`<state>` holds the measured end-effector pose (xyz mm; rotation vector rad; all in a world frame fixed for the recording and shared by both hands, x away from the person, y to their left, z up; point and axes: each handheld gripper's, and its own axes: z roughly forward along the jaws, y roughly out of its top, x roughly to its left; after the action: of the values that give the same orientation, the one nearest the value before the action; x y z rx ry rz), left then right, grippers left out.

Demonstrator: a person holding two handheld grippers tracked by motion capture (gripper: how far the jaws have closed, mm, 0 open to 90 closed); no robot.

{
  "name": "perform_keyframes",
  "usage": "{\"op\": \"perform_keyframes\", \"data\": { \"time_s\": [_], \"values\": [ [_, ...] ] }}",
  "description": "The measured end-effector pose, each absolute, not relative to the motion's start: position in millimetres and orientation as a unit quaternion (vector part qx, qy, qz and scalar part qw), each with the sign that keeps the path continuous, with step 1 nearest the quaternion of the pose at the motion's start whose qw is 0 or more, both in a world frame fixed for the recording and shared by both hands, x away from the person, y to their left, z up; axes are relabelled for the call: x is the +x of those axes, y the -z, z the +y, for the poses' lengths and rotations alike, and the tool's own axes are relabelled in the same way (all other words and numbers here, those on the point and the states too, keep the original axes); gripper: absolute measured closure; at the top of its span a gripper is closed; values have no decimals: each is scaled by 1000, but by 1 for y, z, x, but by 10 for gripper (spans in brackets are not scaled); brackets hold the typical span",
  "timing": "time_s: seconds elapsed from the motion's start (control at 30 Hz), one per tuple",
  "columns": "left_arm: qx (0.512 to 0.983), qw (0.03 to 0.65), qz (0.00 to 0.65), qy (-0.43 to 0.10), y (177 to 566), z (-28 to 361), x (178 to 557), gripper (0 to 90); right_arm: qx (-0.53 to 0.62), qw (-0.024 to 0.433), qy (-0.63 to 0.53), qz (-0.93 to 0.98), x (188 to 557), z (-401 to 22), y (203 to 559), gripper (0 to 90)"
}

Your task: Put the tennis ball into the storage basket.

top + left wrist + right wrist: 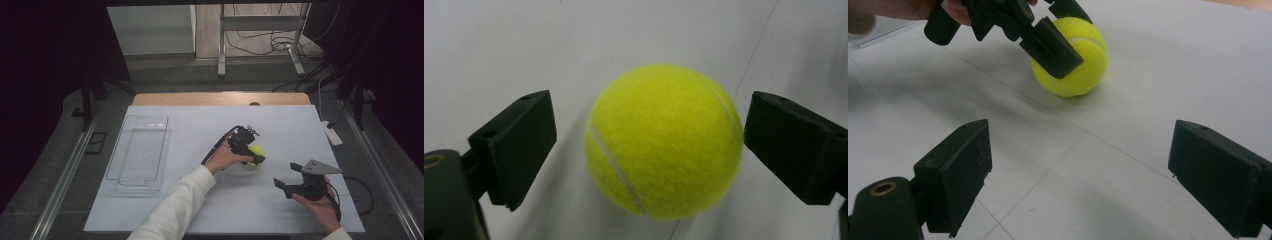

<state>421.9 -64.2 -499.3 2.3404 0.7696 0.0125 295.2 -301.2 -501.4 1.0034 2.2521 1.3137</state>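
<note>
Across the surface (150, 210) a pale sheet is spread, with a strip of bare wood left at the far edge; a dim room with a metal stand and loose cables is seen beyond. Near the left edge a clear tray (137, 152) is set. Right of centre the tennis ball (256, 156) is rested on the sheet, framed by the left tongs (256, 154), which are spread apart with a gap seen at one jaw at least. Nearer the right front corner the right tongs (286, 176) are held released, with nothing between them. Bright yellow felt and a curved white seam are shown on the ball.
</note>
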Motion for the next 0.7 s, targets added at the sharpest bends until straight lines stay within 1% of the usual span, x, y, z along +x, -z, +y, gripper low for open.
{"op": "perform_keyframes", "data": {
  "time_s": [0.1, 0.13, 0.27, 0.5, 0.7],
  "values": [
    [898, 327, 295, -4, 501, -65, 422, 131, 354, 173, -464, 794, 295, -301, 501, 108],
    [899, 324, 294, -4, 502, -66, 421, 131, 354, 173, -464, 793, 295, -301, 501, 107],
    [897, 333, 291, 5, 501, -66, 420, 249, 354, 173, -464, 794, 295, -301, 501, 108],
    [901, 325, 286, -5, 498, -66, 418, 263, 354, 173, -463, 794, 295, -301, 501, 108],
    [898, 337, 283, -3, 492, -61, 418, 265, 355, 173, -464, 793, 295, -302, 501, 108]
  ]
}}
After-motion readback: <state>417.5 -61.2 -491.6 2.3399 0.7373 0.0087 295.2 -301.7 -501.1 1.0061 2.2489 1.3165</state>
